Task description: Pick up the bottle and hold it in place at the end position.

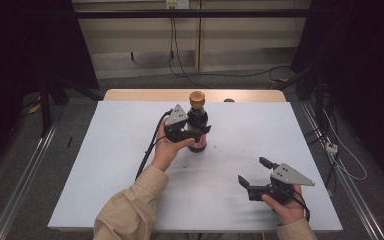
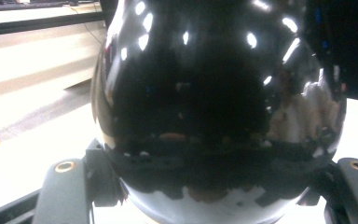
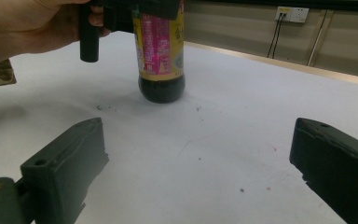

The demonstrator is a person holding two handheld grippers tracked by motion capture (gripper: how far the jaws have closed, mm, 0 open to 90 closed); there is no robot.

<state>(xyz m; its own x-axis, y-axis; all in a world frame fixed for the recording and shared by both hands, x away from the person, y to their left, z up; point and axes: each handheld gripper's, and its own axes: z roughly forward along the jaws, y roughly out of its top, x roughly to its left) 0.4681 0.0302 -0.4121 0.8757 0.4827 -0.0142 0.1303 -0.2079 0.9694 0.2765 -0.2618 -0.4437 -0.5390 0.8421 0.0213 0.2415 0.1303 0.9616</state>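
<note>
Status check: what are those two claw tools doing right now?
Left gripper shut on dark bottle, upright on table. Right gripper open, empty. Nothing between them.

The bottle (image 3: 161, 51) carries a pink-and-yellow label (image 3: 158, 44) with a single legible character, "金" (printed at the label's upper right edge). The rest of its print is too blurred to read.
</note>
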